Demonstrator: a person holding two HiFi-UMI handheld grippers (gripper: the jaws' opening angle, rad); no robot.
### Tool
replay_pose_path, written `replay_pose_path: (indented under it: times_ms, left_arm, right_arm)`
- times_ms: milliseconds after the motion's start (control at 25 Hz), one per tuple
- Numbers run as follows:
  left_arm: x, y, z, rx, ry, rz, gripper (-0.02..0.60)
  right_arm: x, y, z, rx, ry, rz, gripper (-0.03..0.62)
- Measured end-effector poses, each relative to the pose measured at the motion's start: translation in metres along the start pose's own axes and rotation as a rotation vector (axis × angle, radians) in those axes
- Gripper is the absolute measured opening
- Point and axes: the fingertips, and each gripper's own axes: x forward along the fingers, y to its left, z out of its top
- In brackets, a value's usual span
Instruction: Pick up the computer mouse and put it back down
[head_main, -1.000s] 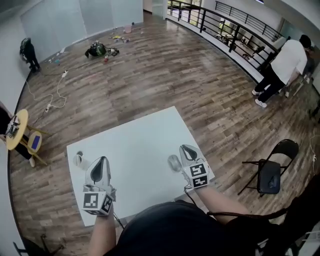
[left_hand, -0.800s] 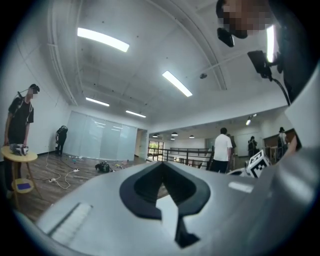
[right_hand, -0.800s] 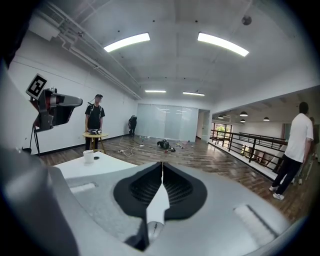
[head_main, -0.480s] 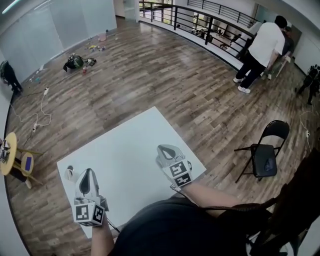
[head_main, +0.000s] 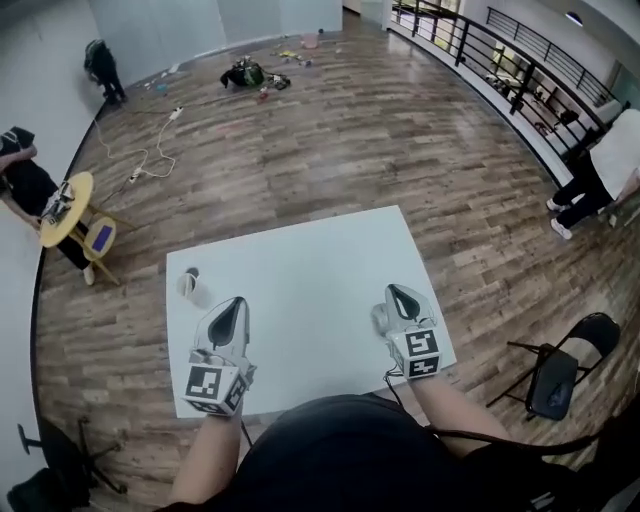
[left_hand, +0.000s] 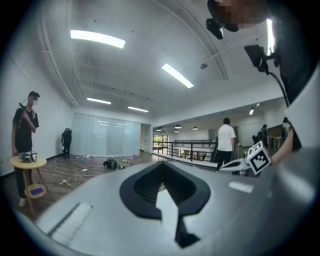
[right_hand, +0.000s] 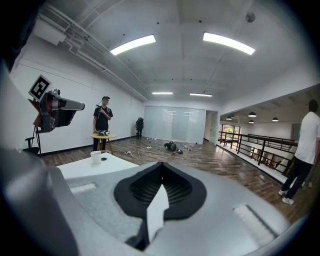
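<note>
Wood-plank flooring (head_main: 350, 130) spreads round the square white table (head_main: 300, 260) where I work two handheld grippers from afar. The grey left gripper (head_main: 236, 304), marker cube at its back, is over the table's 7 o'clock area. In its own view its jaws are pressed together with nothing between them. The matching right gripper (head_main: 398, 291) is over the 4 o'clock corner, with its jaws also together and empty. The small grey computer mouse (head_main: 380, 320) lies on the tabletop just beside the right gripper, at its 9 o'clock, and is not held by either tool. I cannot tell whether the two touch. A white cup (head_main: 190, 288) stands near the table's 9 o'clock edge, well apart from both grippers, with a small dark round object (head_main: 191, 271) just beyond it at 12 o'clock. On the floor, a black folding chair (head_main: 555, 380) stands at 4 o'clock. A person in a white shirt (head_main: 615, 160) is at 3 o'clock beside the black railing (head_main: 520, 85), and a round yellow side table (head_main: 65, 208) is at 10 o'clock.
</note>
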Motion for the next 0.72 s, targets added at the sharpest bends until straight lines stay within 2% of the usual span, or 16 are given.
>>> replay_pose_path:
  times_ms: [520,720]
  left_arm:
    - [-0.008,-0.006,-0.005,-0.009,0.025,0.021,0.003]
    - [-0.015,-0.003,-0.010,-0.011,0.024,0.056,0.003]
  right_arm:
    - [0.001,0.004,-0.006,-0.004,0.014,0.032,0.002]
    - [-0.001,0.006,-0.005,-0.002,0.009,0.041,0.002]
